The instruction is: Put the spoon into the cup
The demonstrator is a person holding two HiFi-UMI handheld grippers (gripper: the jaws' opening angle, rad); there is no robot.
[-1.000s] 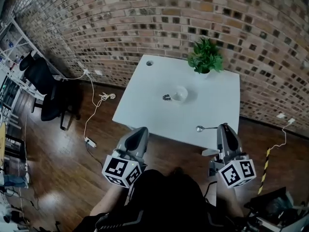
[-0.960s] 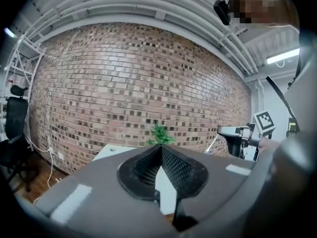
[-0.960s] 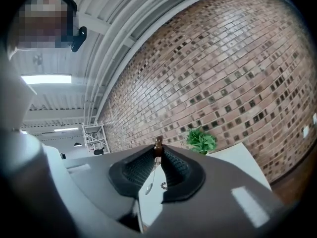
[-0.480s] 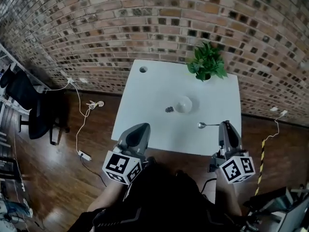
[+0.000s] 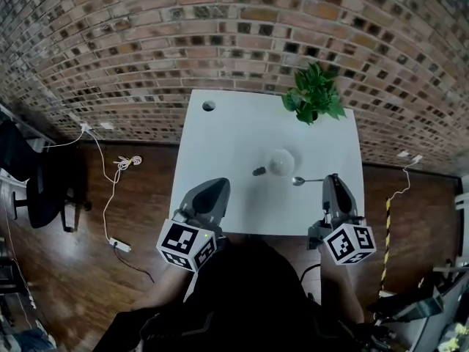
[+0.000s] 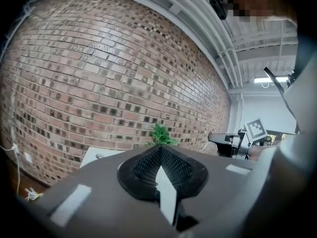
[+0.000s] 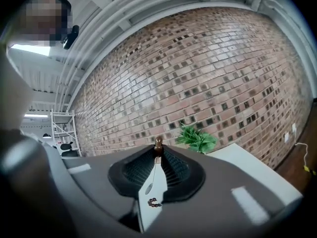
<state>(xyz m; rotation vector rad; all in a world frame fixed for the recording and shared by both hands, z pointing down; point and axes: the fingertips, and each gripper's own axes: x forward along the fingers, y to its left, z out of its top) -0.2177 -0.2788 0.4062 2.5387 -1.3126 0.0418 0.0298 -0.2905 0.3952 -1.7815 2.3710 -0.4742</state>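
Head view: right claw (image 5: 333, 180) gripped the spoon (image 5: 304, 181) by its handle, bowl jutting sideways from its tips, cup (image 5: 281, 161) just beyond. Left gripper view: left claw (image 6: 159, 148) stood closed, empty. Right gripper view: jaws pinched the spoon.

Probably a loft-style office or lab: a bare brick wall (image 5: 220, 35), wood floor (image 5: 88, 277), one white desk (image 5: 227, 138) with a potted plant (image 5: 314, 95), an office chair (image 5: 40, 185), loose cables (image 5: 110, 189), exposed ceiling pipes (image 7: 124, 4) and a metal rack (image 7: 62, 128).
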